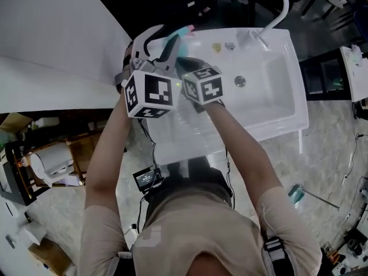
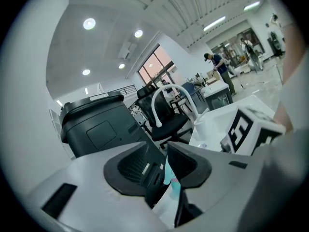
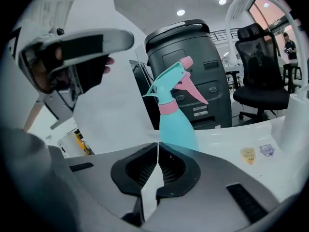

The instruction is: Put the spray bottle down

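The spray bottle (image 3: 176,124), teal with a pink trigger and collar, stands upright on the back rim of the white sink (image 1: 276,105), and nothing grips it. In the head view the spray bottle (image 1: 183,42) shows just beyond both marker cubes. My left gripper (image 2: 164,161) is open; a sliver of the bottle (image 2: 172,183) shows low down through the gap between its pads, which do not touch it. From above, the left gripper (image 1: 156,45) hangs up and to the left of the bottle. My right gripper (image 3: 158,146) is shut and empty, just in front of the bottle's base.
A black bin (image 3: 193,57) stands behind the bottle, with a white panel to its left. A white faucet (image 1: 276,10) arches over the basin, and its drain (image 1: 240,81) lies right of my hands. Two small stickers (image 3: 247,154) lie on the rim. Behind the sink is a black office chair (image 3: 258,81).
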The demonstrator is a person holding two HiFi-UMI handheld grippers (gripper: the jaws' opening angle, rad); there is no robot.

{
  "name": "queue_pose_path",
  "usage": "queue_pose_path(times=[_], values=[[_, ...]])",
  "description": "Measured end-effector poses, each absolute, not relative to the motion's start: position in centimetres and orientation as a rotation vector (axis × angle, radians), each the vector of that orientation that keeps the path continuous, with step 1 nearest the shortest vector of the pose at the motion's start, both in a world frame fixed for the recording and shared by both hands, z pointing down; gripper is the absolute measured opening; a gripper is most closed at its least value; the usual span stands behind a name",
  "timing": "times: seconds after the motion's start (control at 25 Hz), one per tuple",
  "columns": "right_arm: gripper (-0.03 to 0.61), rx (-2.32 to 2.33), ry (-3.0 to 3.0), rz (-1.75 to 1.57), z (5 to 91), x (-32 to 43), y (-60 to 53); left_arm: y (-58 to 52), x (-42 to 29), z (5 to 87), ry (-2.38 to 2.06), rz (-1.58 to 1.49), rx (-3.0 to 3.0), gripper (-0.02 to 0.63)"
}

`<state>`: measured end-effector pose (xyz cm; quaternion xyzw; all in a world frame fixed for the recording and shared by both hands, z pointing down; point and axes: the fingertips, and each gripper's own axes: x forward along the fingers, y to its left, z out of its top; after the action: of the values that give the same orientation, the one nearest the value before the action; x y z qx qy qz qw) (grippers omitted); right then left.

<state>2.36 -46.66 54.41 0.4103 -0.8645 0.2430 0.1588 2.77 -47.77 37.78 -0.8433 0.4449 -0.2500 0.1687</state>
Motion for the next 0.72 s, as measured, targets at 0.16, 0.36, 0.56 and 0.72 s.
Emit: queue_pose_path(times=[0.16, 0.36, 0.56, 0.72], values=[[0.021, 1.187, -2.458, 0.688, 54.8, 2.4, -47.2, -44.8, 2.6, 35.7, 1.282, -0.570, -2.517, 0.129], [0.021, 1.185, -2.428, 0.683, 55.9, 2.7, -47.5, -39.9, 2.5, 35.4, 1.278, -0.418, -2.718, 0.129], [0.021, 1.174, -2.422, 0.659, 56.6, 2.5, -47.7, -36.4, 2.0, 38.8, 1.320, -0.475, -2.851, 0.129], [0.022, 1.171, -2.411, 0.655, 57.0, 2.4, -47.8, -34.9, 1.4, 40.6, 1.326, -0.521, -2.921, 0.129]])
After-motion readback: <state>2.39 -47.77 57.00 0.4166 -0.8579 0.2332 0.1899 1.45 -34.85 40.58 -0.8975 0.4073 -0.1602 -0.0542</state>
